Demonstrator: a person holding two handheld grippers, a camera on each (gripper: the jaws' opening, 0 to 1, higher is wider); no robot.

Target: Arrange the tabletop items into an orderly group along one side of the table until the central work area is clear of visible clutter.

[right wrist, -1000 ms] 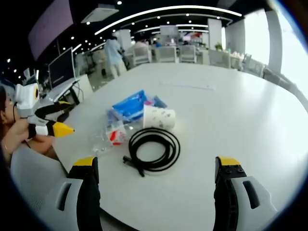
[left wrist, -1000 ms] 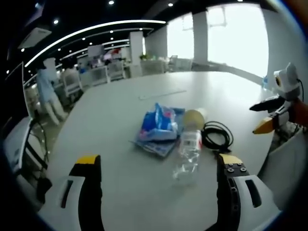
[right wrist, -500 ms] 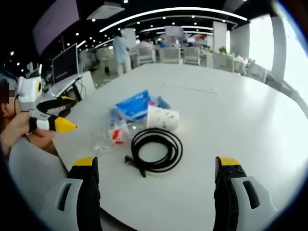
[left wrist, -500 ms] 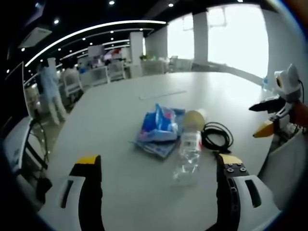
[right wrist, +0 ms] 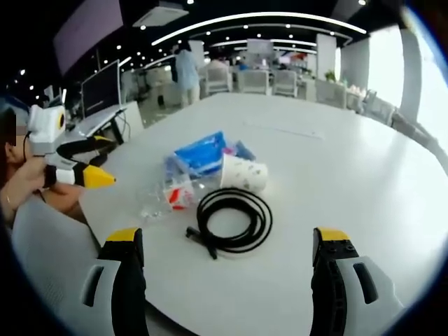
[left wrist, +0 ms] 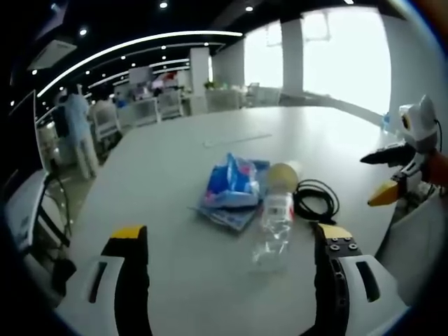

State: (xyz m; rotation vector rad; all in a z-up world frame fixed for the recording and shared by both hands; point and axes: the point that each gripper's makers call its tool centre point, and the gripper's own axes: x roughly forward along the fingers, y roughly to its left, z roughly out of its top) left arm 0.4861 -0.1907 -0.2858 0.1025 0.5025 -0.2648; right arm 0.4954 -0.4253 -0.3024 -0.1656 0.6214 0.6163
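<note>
My left gripper (left wrist: 227,241) and right gripper (right wrist: 227,241) hover spread and empty. The water bottle (left wrist: 274,225), blue packets (left wrist: 231,183), paper cup (right wrist: 243,173) and black cable (right wrist: 234,219) cluster mid-table (right wrist: 364,175); I judge nothing moved yet, cable first.

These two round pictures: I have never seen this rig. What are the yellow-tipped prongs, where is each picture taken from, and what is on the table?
A person holds a two-jaw gripper in each hand, and each carries a fisheye camera looking along its own jaws. The prongs at the bottom are those jaws: the left gripper and the right gripper, both open and holding nothing. Each also shows from the side in the other's view. On the white table lie a blue packet, a clear bottle on its side, a paper cup on its side and a coiled black cable, bunched together. Nothing is gripped.
</note>
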